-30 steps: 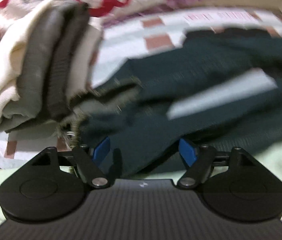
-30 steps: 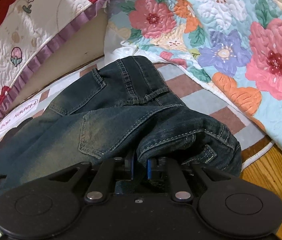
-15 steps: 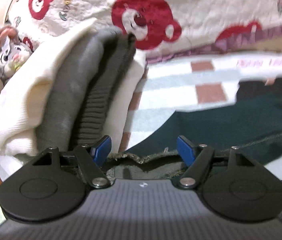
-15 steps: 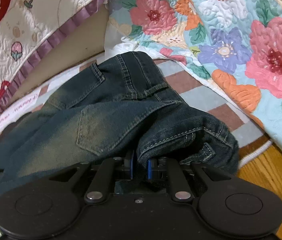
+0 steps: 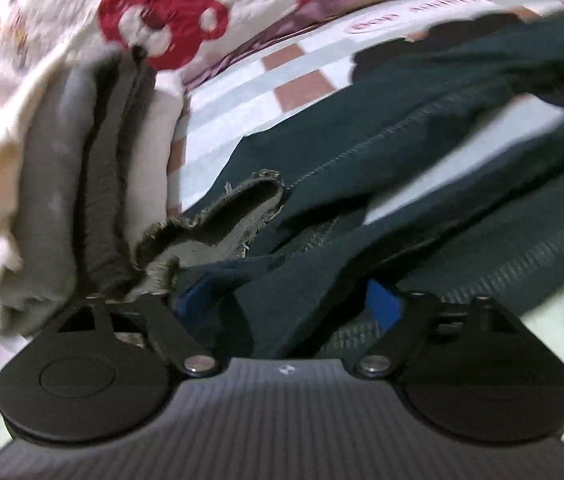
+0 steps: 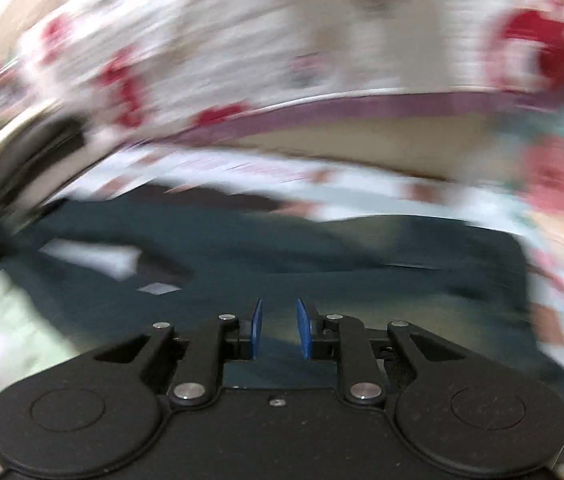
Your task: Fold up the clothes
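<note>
Dark jeans [image 5: 422, 168] spread across a checked sheet [image 5: 265, 80] on the bed, one frayed leg hem [image 5: 217, 216] curled up just beside a folded stack of cream and grey clothes [image 5: 69, 184] at the left. Left gripper [image 5: 286, 304] low over the denim, jaws closing, a fold of the dark cloth bunched between the blue pads [image 5: 382, 300]; not clear whether the pads press on it yet, since the cloth covers most of the near pad. Behind the stack and the jeans, a white quilt with red bears [image 5: 161, 16] and a purple border.

Right wrist view badly smeared by motion. Right gripper [image 6: 277, 332] above the jeans [image 6: 322, 256], jaws opening, a narrow gap between the blue pads [image 6: 257, 330], nothing caught there; only the denim surface visible through the gap. Same bear quilt [image 6: 282, 40] across the top of that view, a flowered quilt [image 6: 562, 184] blurred at the right edge, pale green cloth [image 6: 9, 320] at the lower left.
</note>
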The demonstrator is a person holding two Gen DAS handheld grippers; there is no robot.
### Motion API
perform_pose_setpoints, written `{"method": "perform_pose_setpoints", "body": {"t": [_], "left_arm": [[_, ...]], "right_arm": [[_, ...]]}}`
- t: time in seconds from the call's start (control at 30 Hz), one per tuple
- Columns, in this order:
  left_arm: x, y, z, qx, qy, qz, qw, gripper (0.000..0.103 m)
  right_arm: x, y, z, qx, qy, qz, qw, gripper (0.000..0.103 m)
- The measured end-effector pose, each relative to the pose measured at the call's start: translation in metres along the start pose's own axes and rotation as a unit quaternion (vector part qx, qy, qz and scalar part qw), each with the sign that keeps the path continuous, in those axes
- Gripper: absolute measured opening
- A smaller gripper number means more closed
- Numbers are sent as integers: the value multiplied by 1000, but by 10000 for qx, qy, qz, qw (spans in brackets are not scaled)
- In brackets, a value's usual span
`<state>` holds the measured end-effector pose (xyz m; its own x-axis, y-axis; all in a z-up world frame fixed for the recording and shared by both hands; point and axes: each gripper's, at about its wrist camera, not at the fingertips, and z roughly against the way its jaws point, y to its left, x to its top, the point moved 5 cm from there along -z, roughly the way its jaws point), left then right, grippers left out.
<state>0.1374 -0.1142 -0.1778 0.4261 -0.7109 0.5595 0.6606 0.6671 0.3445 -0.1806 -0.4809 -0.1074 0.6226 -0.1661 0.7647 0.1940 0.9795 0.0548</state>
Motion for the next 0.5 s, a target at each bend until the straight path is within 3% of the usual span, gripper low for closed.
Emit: {"method": "perform_pose_setpoints", "body": {"t": [0.03,0.07,0.1,0.2,0.4,0.5], "left_arm": [[3,2,-2,-97,9,145,9998,44],[6,3,-4,-194,17,290,9994,11],[10,4,-5,-270,17,407,9988,6],[21,3,9,-82,-160,345,9992,5],[41,27,72,-138,-942,955,9909,4],[48,34,102,-260,-1210,1211,9849,4]], "right_arm": [[3,17,-13,330,99,274,9990,24],[7,36,-26,680,194,570,9959,24],[10,53,-37,971,278,812,9916,24],[18,94,-62,1476,405,1298,9796,25],[38,141,-90,1915,302,1724,9658,31],[42,162,-94,1923,181,2024,9601,44]]}}
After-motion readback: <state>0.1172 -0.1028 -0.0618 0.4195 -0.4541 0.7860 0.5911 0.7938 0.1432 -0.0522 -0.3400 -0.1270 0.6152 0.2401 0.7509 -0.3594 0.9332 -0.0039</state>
